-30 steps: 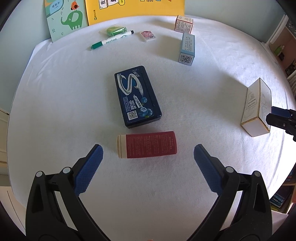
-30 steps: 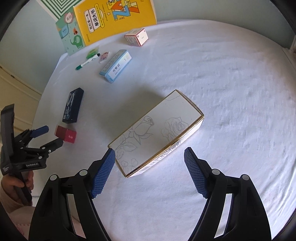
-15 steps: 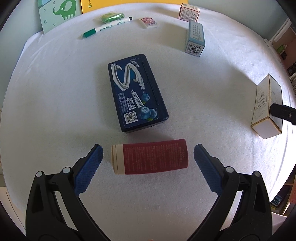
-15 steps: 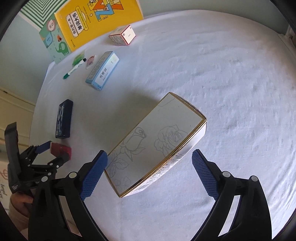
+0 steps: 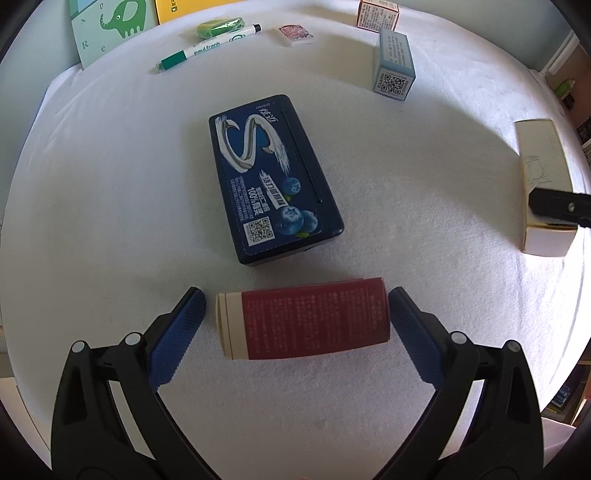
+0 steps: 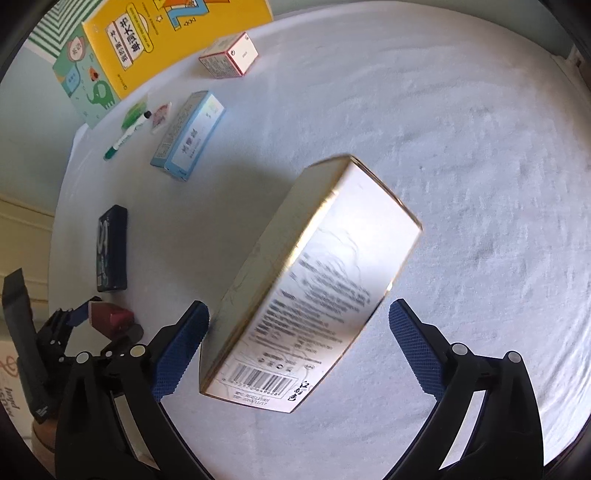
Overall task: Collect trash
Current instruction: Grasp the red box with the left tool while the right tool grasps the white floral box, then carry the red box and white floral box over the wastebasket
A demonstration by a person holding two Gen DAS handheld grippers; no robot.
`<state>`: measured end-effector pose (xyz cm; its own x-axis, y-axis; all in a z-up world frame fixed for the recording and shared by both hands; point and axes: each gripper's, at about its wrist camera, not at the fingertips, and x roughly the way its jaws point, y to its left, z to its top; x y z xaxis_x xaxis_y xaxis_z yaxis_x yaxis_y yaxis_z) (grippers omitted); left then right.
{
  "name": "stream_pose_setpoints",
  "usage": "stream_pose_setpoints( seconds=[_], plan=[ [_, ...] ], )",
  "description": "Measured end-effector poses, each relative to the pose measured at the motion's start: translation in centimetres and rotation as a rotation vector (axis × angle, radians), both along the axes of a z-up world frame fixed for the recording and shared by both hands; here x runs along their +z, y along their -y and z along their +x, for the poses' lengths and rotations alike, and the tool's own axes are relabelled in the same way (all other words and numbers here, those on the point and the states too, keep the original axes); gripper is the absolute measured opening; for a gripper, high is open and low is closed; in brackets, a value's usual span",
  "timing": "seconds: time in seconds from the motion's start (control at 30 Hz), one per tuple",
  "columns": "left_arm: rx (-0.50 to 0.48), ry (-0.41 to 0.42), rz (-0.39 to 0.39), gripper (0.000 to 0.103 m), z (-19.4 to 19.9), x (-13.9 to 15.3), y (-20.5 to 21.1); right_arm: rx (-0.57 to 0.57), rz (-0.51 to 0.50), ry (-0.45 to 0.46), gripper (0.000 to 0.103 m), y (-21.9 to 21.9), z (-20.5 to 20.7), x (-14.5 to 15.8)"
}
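Observation:
A red and cream box (image 5: 304, 319) lies on the white cloth between the open fingers of my left gripper (image 5: 295, 339); the right pad is at its end, the left pad a little off. It also shows in the right wrist view (image 6: 110, 317). A white gold-edged box (image 6: 306, 288) is tipped onto its side, blurred, between the open fingers of my right gripper (image 6: 299, 350); the left pad (image 6: 181, 350) touches it. The same box (image 5: 543, 188) shows at the far right of the left wrist view.
A dark blue gum box (image 5: 273, 177) lies just beyond the red box. A light blue box (image 5: 393, 64), a small red-white box (image 5: 376, 14), a green marker (image 5: 207, 48), a green packet (image 5: 218, 27) and picture books (image 6: 155, 40) are at the back.
My left gripper has moved forward so its fingers flank the red box. My right gripper has closed in on the white box, which has tipped from lying flat onto its side.

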<state>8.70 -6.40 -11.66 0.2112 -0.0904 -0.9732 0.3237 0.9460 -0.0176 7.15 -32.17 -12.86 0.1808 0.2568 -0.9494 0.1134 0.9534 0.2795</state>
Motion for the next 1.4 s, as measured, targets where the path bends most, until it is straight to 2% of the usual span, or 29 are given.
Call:
stream_pose_setpoints(
  seconds=[0.1, 0.2, 0.27, 0.3, 0.33, 0.37, 0.43, 0.77, 1.0, 1.4],
  plan=[
    [0.004, 0.006, 0.001, 0.094, -0.1, 0.0, 0.1, 0.012, -0.018, -0.006, 0.097, -0.3, 0.0, -0.4],
    [0.007, 0.012, -0.004, 0.087, -0.2, 0.1, 0.1, 0.024, -0.03, 0.02, 0.096, -0.5, 0.1, 0.0],
    [0.006, 0.021, -0.008, 0.074, -0.1, 0.4, -0.1, 0.043, -0.063, 0.036, 0.092, -0.6, 0.2, 0.2],
    [0.002, 0.027, -0.01, 0.069, -0.1, 0.6, -0.2, 0.062, -0.062, 0.043, 0.086, -0.6, 0.3, 0.3],
    [0.0, 0.025, -0.012, 0.069, -0.1, 0.7, -0.2, 0.077, -0.058, 0.043, 0.061, -0.8, 0.4, 0.4],
    [0.006, 0.021, -0.02, 0.069, 0.0, 0.7, -0.3, 0.088, -0.082, 0.039, 0.055, -0.9, 0.5, 0.4],
    [0.023, 0.017, -0.035, 0.068, 0.2, 1.0, -0.7, 0.116, -0.102, 0.057, 0.05, -0.8, 0.4, 0.6],
    [0.031, 0.07, -0.044, 0.068, -0.3, 3.6, -1.1, 0.1, -0.062, 0.124, 0.049, 0.7, -0.7, 2.8],
    [0.046, 0.118, -0.041, 0.068, -1.7, 5.5, -1.8, 0.111, -0.032, 0.184, 0.049, 0.2, -1.4, 5.0],
    [0.158, 0.191, -0.021, 0.069, -5.1, 8.1, -5.5, 0.255, 0.015, 0.259, 0.049, -4.4, -3.2, 7.8]
  ],
)
